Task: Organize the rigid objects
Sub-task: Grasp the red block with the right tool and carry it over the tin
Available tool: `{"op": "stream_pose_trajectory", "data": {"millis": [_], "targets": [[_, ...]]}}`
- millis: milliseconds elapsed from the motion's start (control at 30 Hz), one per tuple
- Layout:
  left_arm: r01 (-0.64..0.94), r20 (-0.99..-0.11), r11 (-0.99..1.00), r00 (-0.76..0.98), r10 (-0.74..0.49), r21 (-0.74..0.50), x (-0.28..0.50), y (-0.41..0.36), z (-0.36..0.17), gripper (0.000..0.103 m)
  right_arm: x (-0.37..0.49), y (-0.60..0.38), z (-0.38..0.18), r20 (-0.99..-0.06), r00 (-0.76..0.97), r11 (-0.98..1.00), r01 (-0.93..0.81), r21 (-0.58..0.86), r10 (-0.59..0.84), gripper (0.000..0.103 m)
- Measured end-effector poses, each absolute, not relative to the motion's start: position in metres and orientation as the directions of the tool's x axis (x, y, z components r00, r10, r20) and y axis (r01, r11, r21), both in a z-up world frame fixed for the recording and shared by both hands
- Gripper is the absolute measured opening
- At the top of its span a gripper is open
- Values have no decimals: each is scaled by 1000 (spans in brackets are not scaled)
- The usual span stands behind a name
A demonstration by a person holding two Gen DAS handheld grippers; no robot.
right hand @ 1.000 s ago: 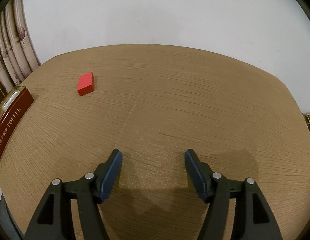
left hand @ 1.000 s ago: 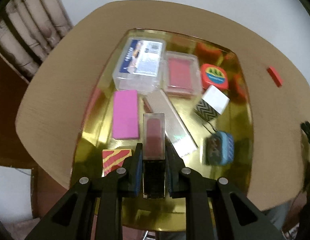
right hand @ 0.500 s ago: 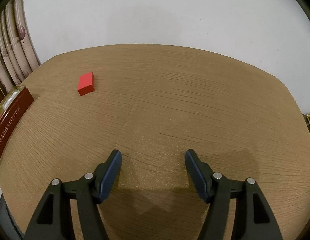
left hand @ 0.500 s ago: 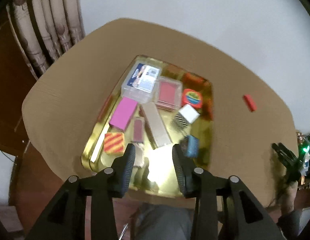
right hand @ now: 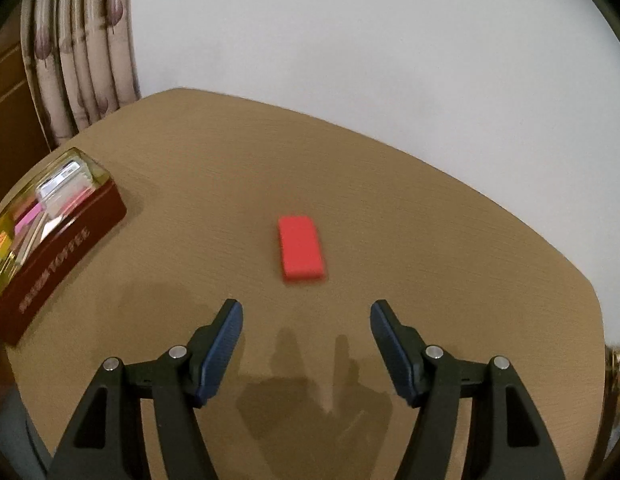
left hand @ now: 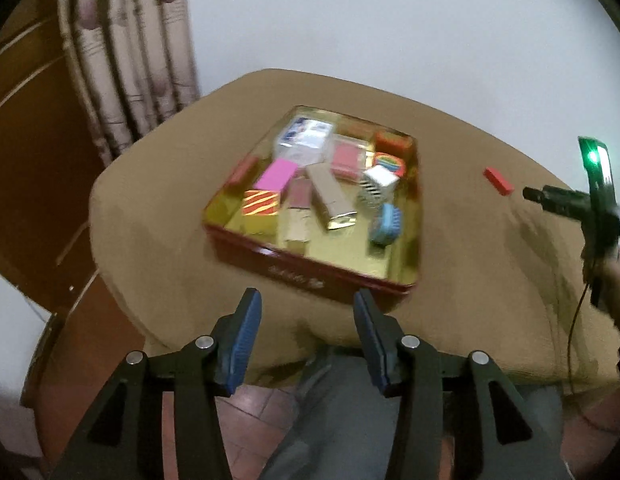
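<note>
One red block (right hand: 301, 249) on table (right hand: 430, 240); both claws empty, agape.

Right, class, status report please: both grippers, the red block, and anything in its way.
Left gripper open, empty, short of the tin. Right gripper open, lined up on the red block. Block flat on the table, outside the tin. Nothing in the way.

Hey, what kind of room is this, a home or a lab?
Probably a home room, not a lab: patterned curtains hang by a plain wall, a wooden table fills the view, and a toffee tin holds small boxes.
</note>
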State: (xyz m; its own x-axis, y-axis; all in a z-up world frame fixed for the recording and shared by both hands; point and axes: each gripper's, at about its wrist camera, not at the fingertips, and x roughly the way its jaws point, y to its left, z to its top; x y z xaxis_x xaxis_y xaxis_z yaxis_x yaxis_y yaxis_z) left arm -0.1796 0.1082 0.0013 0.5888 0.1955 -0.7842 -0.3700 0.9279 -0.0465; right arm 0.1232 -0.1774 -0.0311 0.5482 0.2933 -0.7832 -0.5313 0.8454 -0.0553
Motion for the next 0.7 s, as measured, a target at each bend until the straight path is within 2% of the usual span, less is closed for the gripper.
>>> {"op": "stream_pose_trajectory", "data": {"millis": [233,400,433,467,567,700], "targets": [[-464,-774,885,574,268,-37,-189,133,-17,44,176,-148,-40,-824,515,855,-513,-76,236,68],[-489,-791,871,547,275,-35,-188,146,-30,44,205,-140,-59,-875,441,860,-508,-59,200,68],[-490,-795,871,542,273,-35,-188,148,-34,44,207,-139,-61,-884,420,857,-514,-44,206,65],[-487,-798,873,539,271,-33,-187,148,-35,44,209,-137,-64,-891,408,854,-518,-44,202,52],[-488,-804,873,525,281,-14,-185,149,-39,44,209,-133,-70,-901,389,848,-527,-45,193,32],[-495,-809,869,517,280,-15,-187,151,-38,44,202,-137,-64,-901,388,858,-512,-37,193,30]]}}
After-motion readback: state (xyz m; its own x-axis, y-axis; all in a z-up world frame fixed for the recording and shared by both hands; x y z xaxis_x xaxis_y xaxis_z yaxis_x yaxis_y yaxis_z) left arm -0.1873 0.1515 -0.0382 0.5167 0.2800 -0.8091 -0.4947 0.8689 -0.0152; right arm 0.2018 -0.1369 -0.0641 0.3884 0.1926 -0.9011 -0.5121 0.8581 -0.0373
